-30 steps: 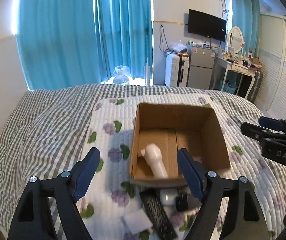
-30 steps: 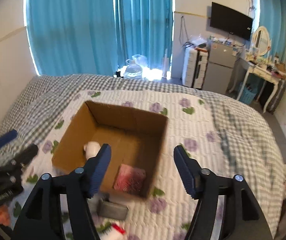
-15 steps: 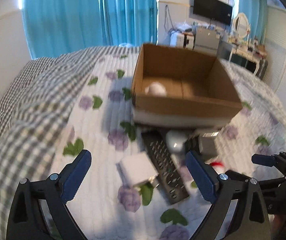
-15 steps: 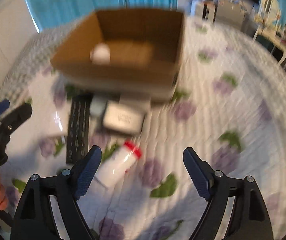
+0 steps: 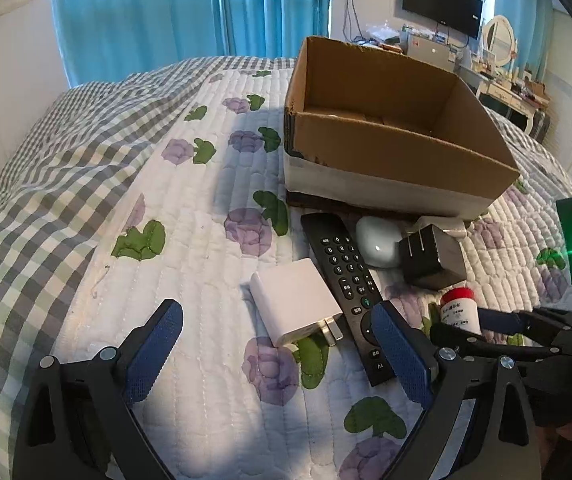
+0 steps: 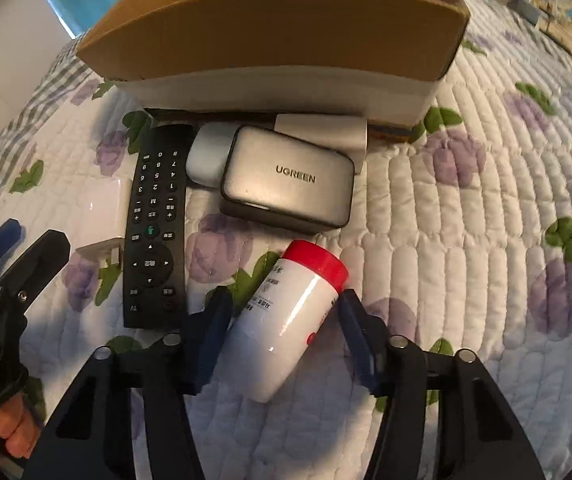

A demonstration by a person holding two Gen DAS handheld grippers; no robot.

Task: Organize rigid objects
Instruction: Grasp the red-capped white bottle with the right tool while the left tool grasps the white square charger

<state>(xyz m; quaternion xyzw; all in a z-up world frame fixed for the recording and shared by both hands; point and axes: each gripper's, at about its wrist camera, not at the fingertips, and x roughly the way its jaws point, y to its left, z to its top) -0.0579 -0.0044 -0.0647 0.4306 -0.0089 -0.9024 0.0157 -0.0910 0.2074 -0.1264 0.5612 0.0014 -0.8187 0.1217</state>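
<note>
A white bottle with a red cap (image 6: 289,316) lies on the quilt between the fingers of my right gripper (image 6: 284,320); the jaws straddle it, and I cannot tell whether the pads touch it. The bottle also shows in the left wrist view (image 5: 459,306). My left gripper (image 5: 278,344) is open and empty, low over the quilt, with a white plug adapter (image 5: 295,300) and a black remote (image 5: 345,284) between and beyond its fingers. A grey UGREEN charger (image 6: 289,182) and a white earbud case (image 6: 206,156) lie before the cardboard box (image 6: 286,36).
The cardboard box (image 5: 397,152) stands open on the flowered quilt (image 5: 190,208), which covers a checked bedspread (image 5: 46,152). Blue curtains, a wall TV and a dresser stand beyond the bed. A white block (image 6: 325,128) lies under the charger by the box.
Both grippers have dropped low toward the objects in front of the box. The right gripper's jaws have narrowed and now straddle the red-capped bottle.
</note>
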